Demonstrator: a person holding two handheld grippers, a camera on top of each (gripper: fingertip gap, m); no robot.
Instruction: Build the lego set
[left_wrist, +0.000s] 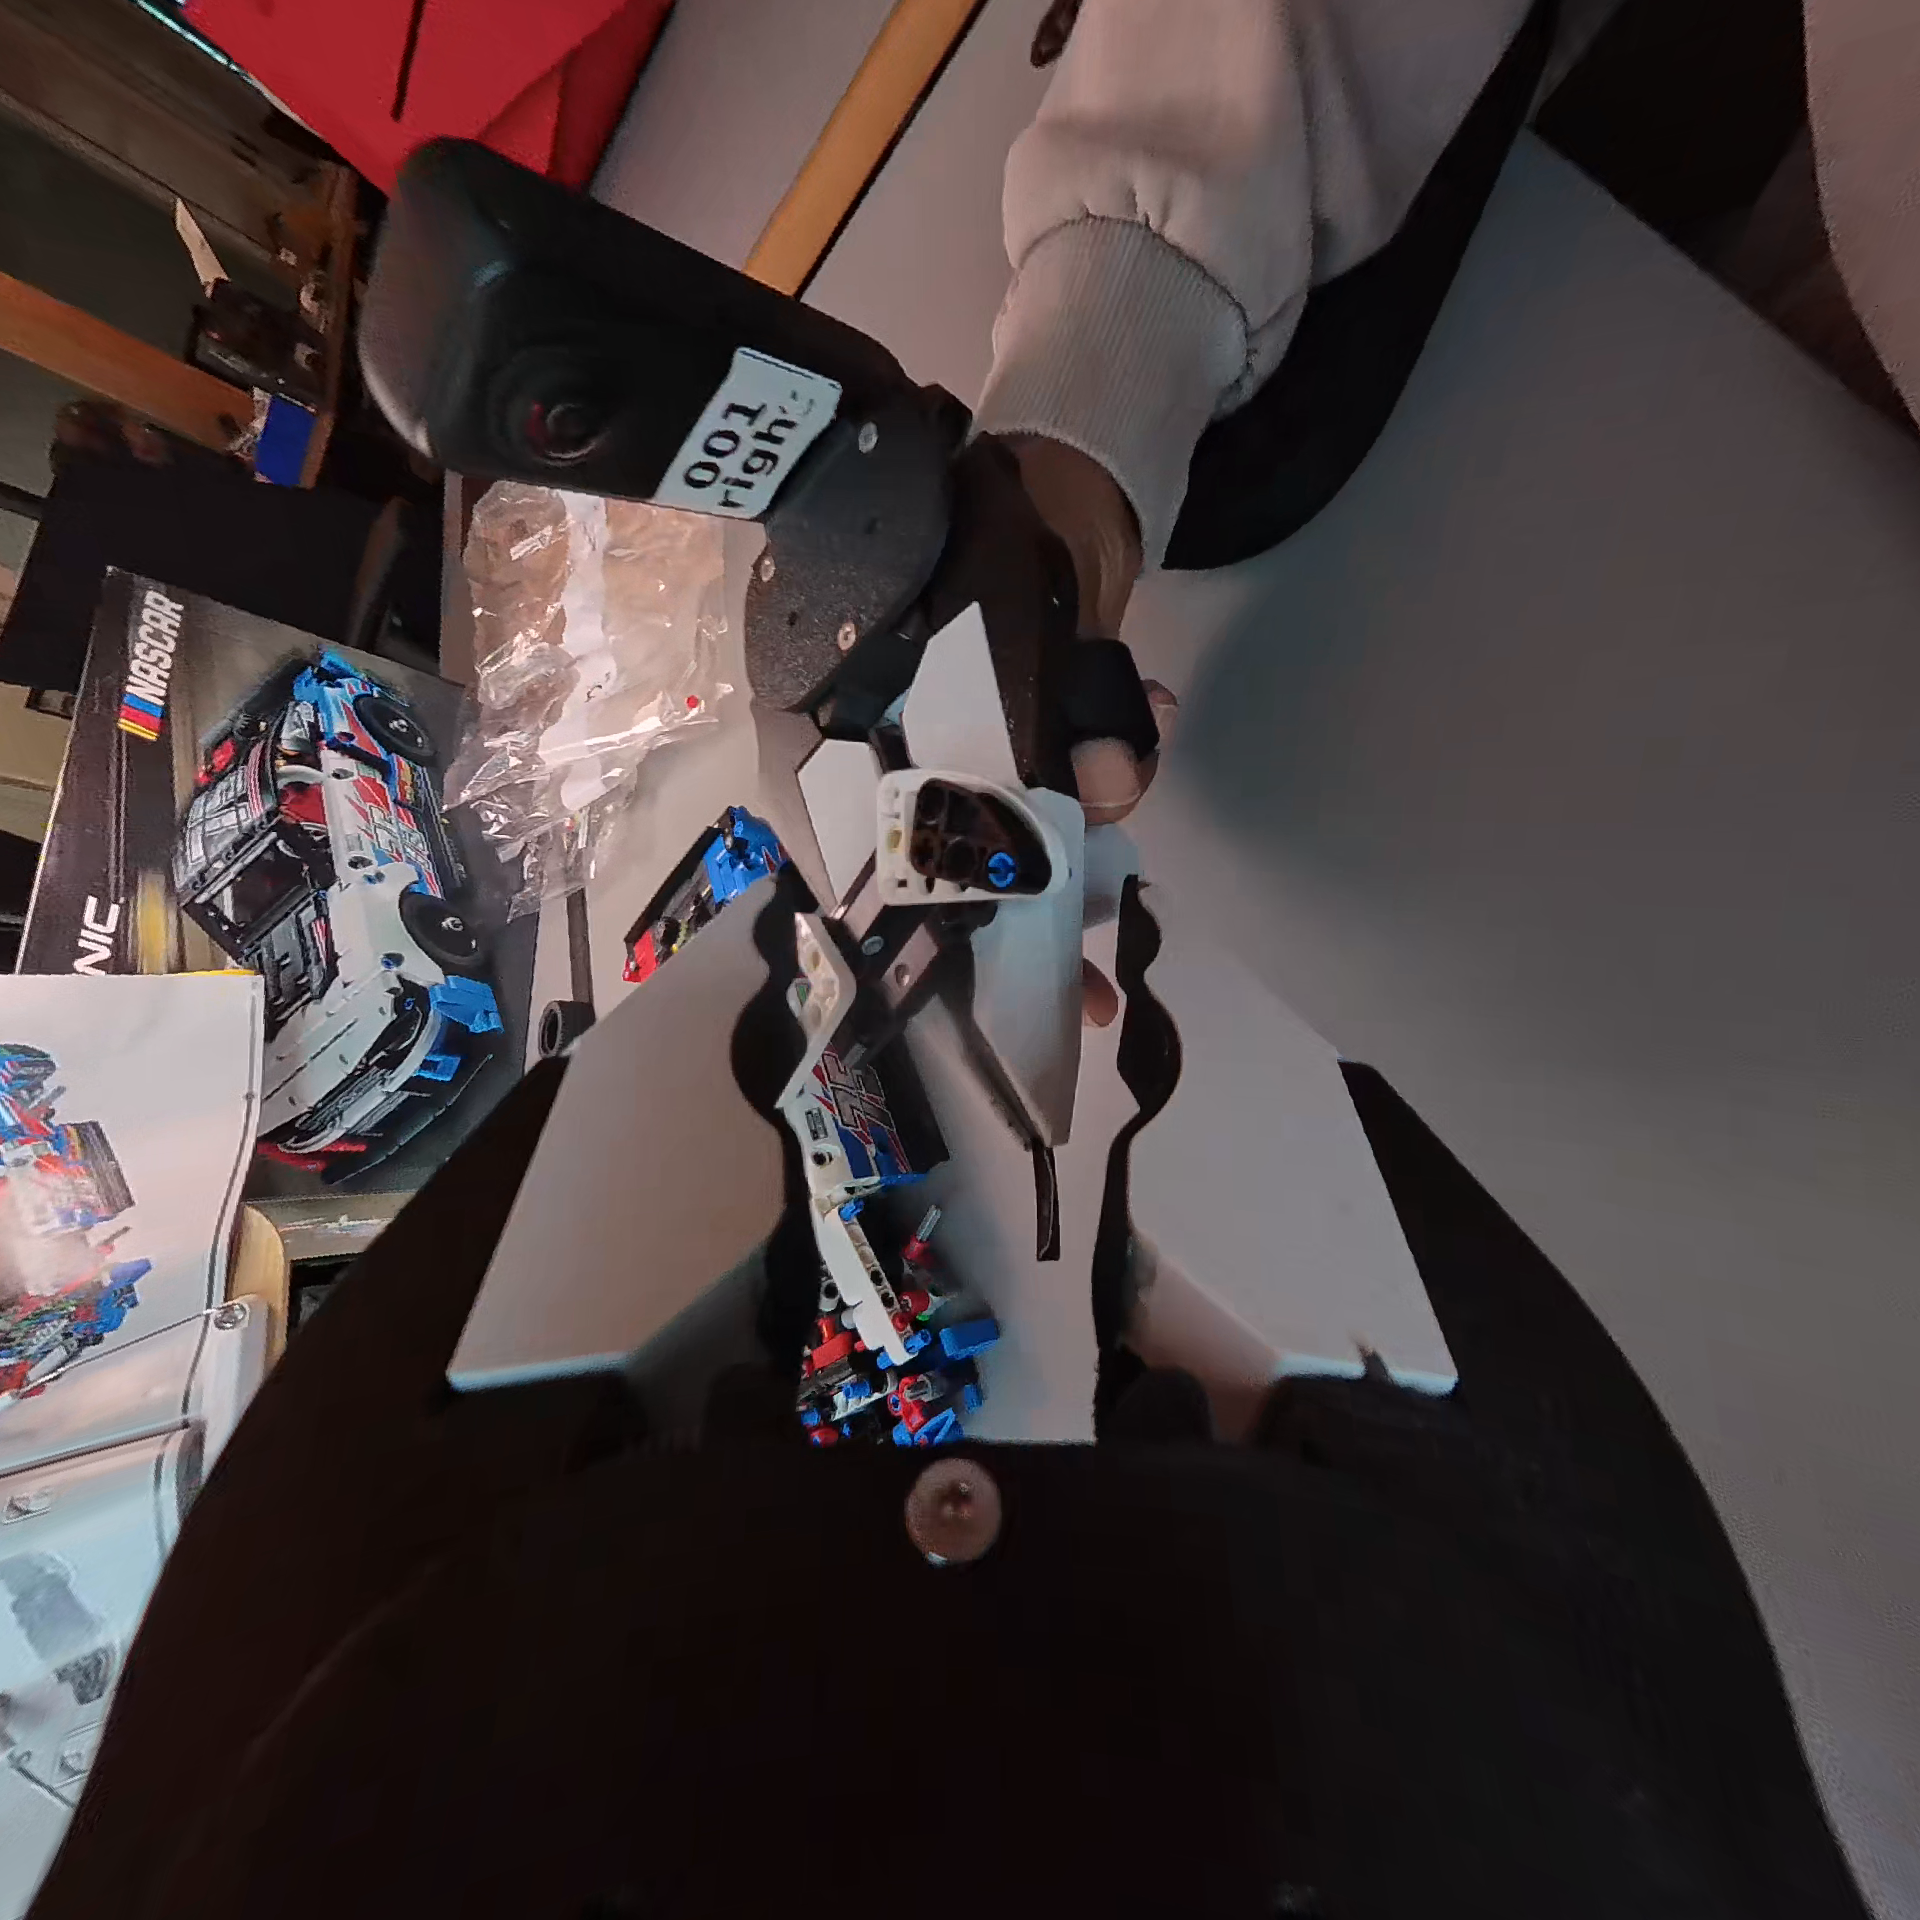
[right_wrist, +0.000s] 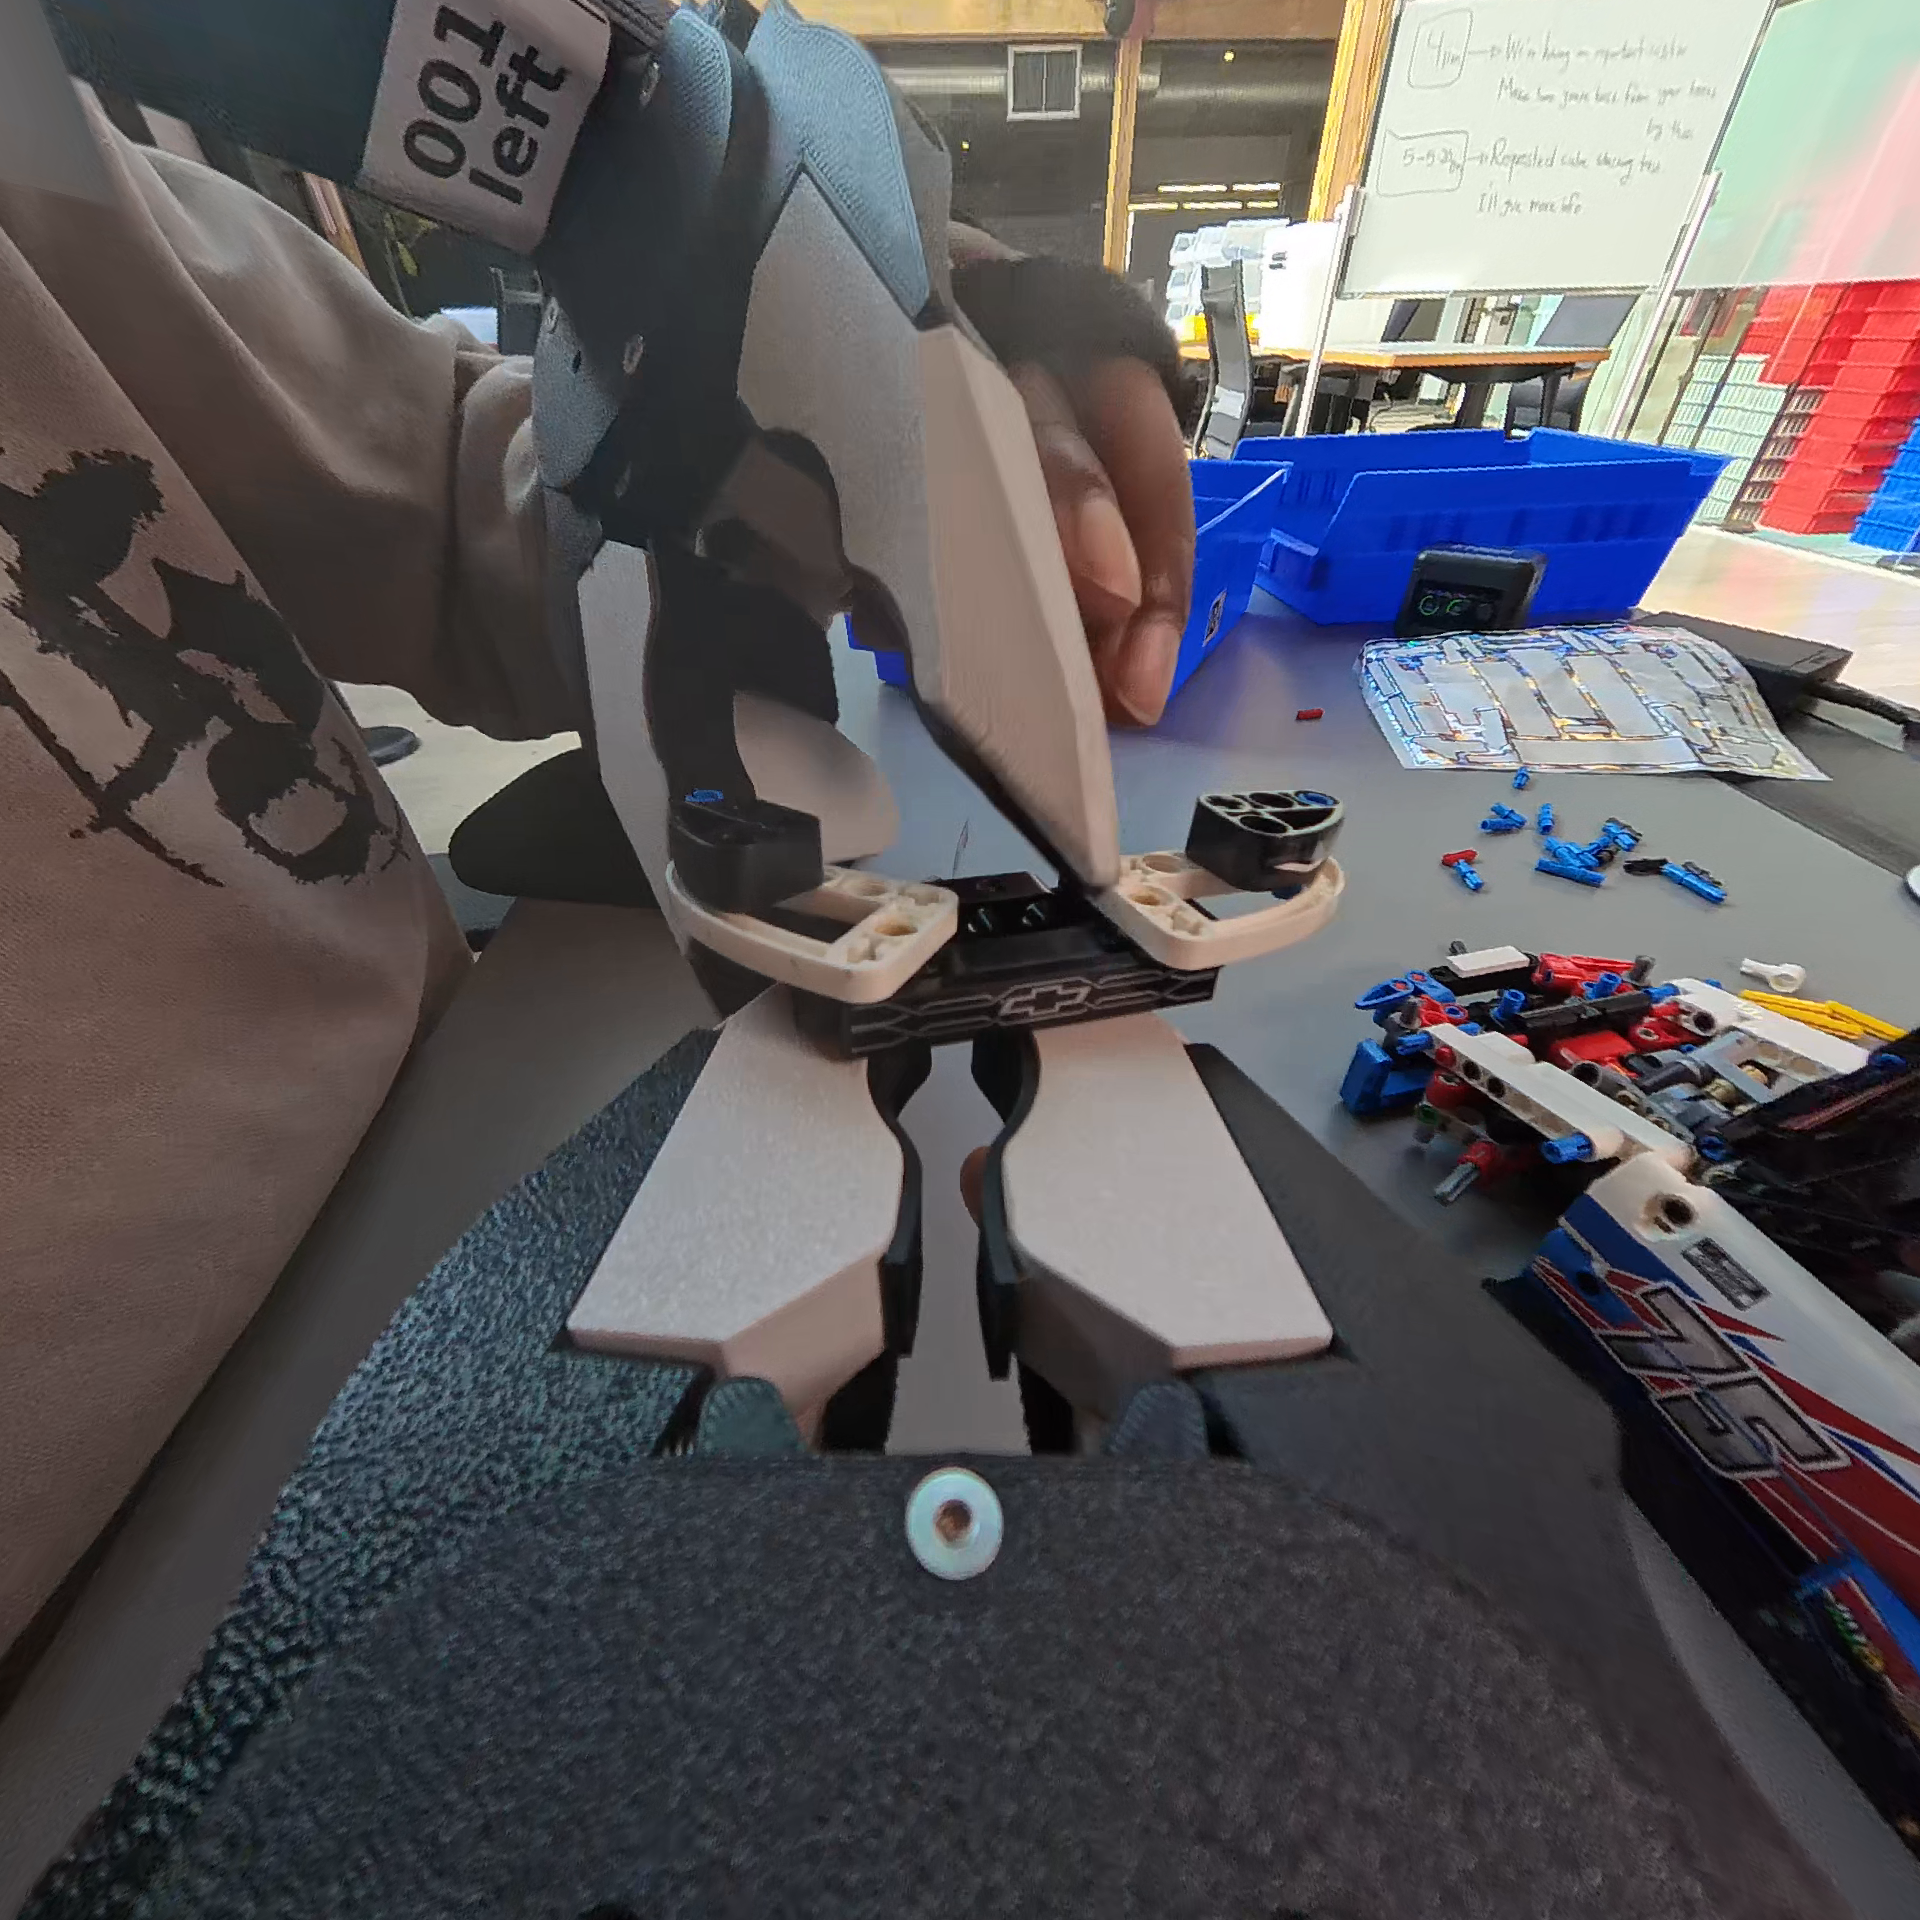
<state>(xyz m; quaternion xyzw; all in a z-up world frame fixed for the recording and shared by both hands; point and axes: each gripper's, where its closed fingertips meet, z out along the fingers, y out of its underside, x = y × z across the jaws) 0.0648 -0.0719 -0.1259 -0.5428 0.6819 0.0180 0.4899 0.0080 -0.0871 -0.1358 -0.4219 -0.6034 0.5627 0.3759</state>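
on the grey table (right_wrist: 1299, 997), the grille assembly (right_wrist: 1029, 997) is pinched by the right gripper (right_wrist: 951, 1081); the wide left gripper (right_wrist: 894, 873), at 12 o'clock, should be pressed squarely.

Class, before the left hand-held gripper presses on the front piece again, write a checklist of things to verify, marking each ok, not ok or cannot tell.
1. Right hand-held gripper shut on the front piece: ok.
2. Left hand-held gripper open above it: ok.
3. One left fingertip touching the right white curved part: ok.
4. Both black corner blocks seated: cannot tell.
5. Spare blue pins within view on the table: ok.
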